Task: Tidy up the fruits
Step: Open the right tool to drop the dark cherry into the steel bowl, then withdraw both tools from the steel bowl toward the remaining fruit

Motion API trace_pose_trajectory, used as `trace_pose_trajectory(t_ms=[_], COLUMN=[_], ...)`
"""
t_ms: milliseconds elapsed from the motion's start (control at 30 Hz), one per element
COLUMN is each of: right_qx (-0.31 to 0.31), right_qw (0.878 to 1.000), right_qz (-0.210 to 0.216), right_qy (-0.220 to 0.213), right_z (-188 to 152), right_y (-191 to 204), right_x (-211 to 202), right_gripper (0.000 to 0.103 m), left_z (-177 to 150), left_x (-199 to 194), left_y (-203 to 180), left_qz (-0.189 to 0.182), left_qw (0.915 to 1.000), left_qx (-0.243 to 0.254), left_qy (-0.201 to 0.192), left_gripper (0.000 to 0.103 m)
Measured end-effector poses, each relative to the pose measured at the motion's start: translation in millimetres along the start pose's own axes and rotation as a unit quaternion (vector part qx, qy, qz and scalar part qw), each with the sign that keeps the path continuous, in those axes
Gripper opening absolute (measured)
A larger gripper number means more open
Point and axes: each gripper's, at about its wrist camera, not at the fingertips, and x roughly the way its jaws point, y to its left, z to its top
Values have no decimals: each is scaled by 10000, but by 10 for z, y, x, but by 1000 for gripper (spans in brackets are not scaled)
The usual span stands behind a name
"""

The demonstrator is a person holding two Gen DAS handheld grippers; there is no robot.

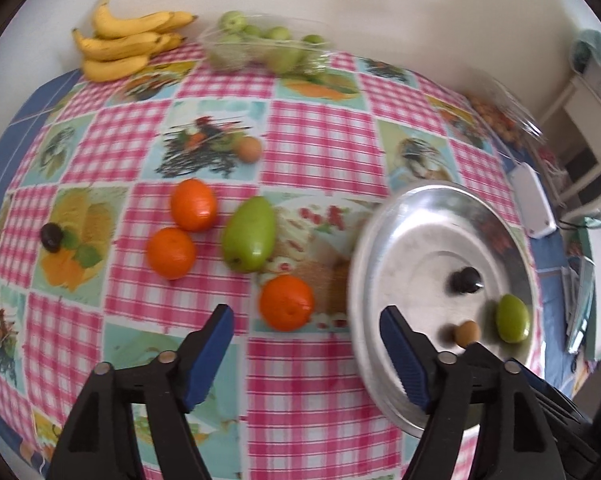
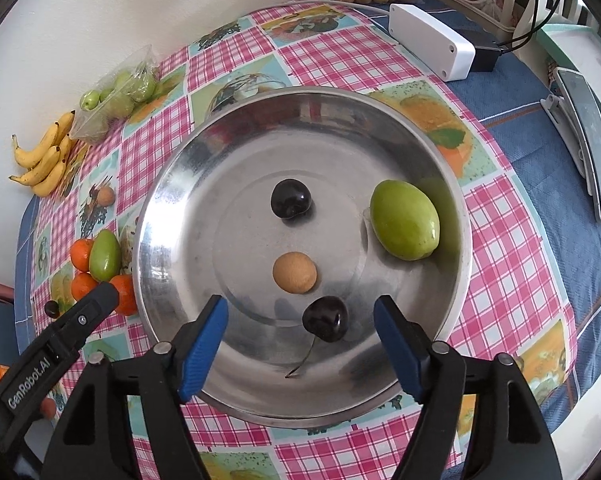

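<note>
Cherry stem (image 2: pixel 302 362) faint against steel bowl (image 2: pixel 172 184).

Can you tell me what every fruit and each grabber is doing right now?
left hand-held gripper: open, empty
right hand-held gripper: open over the metal plate
two dark cherries: in plate
tan round fruit: in plate
green fruit: in plate
three oranges: on tablecloth
second green fruit: on tablecloth
bananas: bunched by wall
</note>
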Motion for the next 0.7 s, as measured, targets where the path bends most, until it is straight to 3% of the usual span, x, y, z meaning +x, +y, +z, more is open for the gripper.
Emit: trace_pose_trajectory(t_ms=[267,400,533,700], right_qx=[-133,-173,-227,-257], right_qw=[9999,9998,9997,9995], right_qz=[-61,-78,-95,-145], right_qy=[-10,-26,-65,-103], right_z=[15,13,10,13], right_y=[36,37,53,56], right_x=[25,26,27,28], right_gripper=[83,83,95,98], left_z=[4,-3,-1,-8], left_x=[53,77,81,118], left_y=[210,298,351,429], left_qz=[395,560,728,873], left_qw=[9989,9978,9967,9954], left_qx=[-259,-354,-364,-396], left_qy=[14,-1,-58,-25], left_gripper=[98,102,103,103])
